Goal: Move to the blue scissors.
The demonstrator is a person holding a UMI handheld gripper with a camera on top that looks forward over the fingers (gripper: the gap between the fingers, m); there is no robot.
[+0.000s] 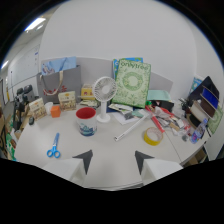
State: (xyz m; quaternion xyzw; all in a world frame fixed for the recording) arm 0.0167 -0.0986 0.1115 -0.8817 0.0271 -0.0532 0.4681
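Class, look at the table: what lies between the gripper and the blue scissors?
Nothing: in the gripper view, only bare white table separates the open gripper from the blue scissors.

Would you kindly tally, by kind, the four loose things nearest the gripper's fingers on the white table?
Scissors: 1
Mug: 1
Desk fan: 1
Tape roll: 1
Total: 4

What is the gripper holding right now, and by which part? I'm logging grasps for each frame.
Nothing. The gripper is open with bare table between its fingers. The blue scissors lie untouched, ahead and off to the left.
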